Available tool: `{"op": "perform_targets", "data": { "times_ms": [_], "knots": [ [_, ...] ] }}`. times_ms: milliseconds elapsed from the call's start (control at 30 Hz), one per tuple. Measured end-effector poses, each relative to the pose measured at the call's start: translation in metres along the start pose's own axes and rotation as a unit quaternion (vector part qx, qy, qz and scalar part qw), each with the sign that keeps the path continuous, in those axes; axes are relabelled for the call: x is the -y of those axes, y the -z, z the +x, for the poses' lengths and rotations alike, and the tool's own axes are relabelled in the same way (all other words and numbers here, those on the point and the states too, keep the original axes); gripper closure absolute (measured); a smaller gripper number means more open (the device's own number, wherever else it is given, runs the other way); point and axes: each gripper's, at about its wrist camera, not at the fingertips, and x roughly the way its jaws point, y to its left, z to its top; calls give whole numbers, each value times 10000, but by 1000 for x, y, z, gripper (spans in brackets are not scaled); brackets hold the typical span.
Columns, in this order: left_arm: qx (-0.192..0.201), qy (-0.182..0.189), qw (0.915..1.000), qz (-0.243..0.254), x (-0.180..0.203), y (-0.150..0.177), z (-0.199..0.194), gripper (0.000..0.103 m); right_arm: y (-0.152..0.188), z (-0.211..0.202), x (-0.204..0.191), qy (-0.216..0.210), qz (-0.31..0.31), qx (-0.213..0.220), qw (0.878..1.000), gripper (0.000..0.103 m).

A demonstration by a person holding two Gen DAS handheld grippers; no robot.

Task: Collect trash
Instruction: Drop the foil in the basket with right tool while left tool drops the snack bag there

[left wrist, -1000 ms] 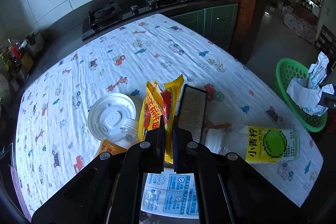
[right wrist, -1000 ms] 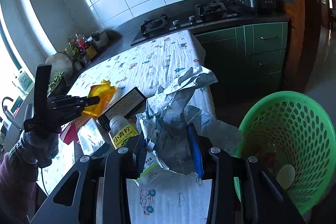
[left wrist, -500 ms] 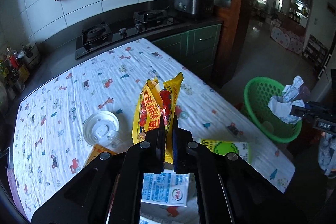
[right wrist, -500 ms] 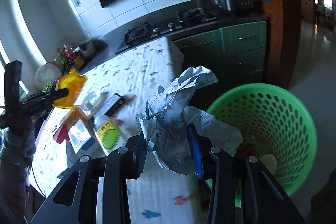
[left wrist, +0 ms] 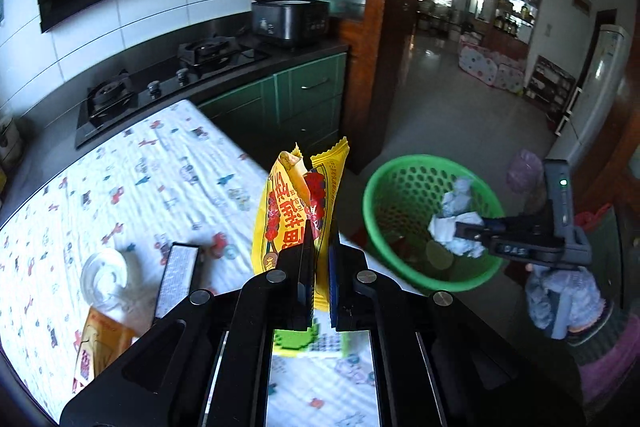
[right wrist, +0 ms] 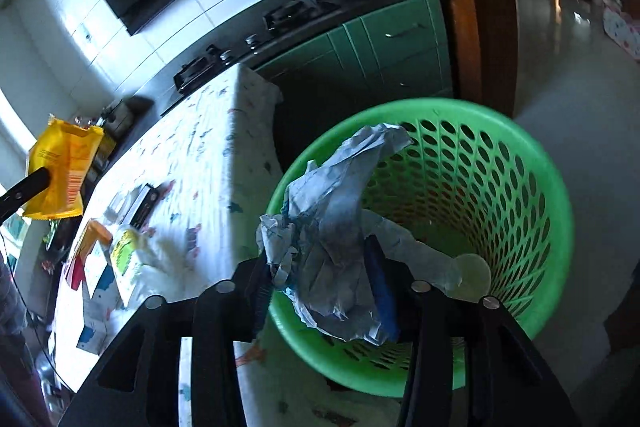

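Right wrist: crumpled paper (right wrist: 332, 227) over perforated basket (right wrist: 532, 163).

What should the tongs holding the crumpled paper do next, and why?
Probably just finish opening. The right tongs hang over the green basket, jaws already opening, with the crumpled paper still between them, so it should drop inside. The left tongs with the yellow wrapper can follow.

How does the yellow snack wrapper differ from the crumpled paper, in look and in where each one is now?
The yellow snack wrapper is glossy, printed and stands upright; the crumpled paper is pale, plain and wadded. The wrapper is over the table edge, while the paper hangs over the green basket. The wrapper is clamped tight; the jaws around the paper are opening. Each is between one gripper's jaws.
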Motion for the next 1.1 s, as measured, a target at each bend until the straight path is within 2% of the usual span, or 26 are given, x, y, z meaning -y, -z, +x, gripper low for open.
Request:
{"op": "perform_targets", "data": {
  "times_ms": [33,100,267,367,633,733,767,933,967,1000,1033,1067,1100],
  "knots": [
    [-11,33,10000,22,5,-2,1,99,0,3,2,-20,44,-8,10000,58],
    [-41,88,9999,78,16,-6,8,99,1,7,8,-39,113,-13,9999,50],
    [-152,273,9993,194,41,-11,26,99,3,6,16,-64,151,34,9999,47],
    [-240,382,9985,326,58,-13,40,99,6,-2,22,-40,138,92,9999,42],
    [-474,717,9947,557,105,-16,82,98,15,-33,35,303,-9,317,9990,33],
    [-606,778,9932,615,120,-16,98,98,20,-41,41,444,-71,371,9983,29],
    [-663,764,9930,608,125,-16,104,95,22,-43,43,470,-80,384,9981,29],
    [-752,708,9922,700,138,-11,122,92,32,-51,54,516,-69,406,9978,29],
    [-780,724,9919,689,138,-10,124,89,34,-52,56,524,-68,412,9978,29],
    [-797,711,9921,665,139,-8,126,74,36,-53,57,538,-64,413,9977,29],
    [-782,715,9924,631,138,-7,125,64,37,-54,58,527,-56,410,9978,29],
    [-722,725,9929,601,137,-6,123,44,39,-55,59,505,-44,407,9979,29],
    [-615,692,9939,599,137,-5,119,42,40,-56,60,492,-36,405,9980,29]
  ]
}}
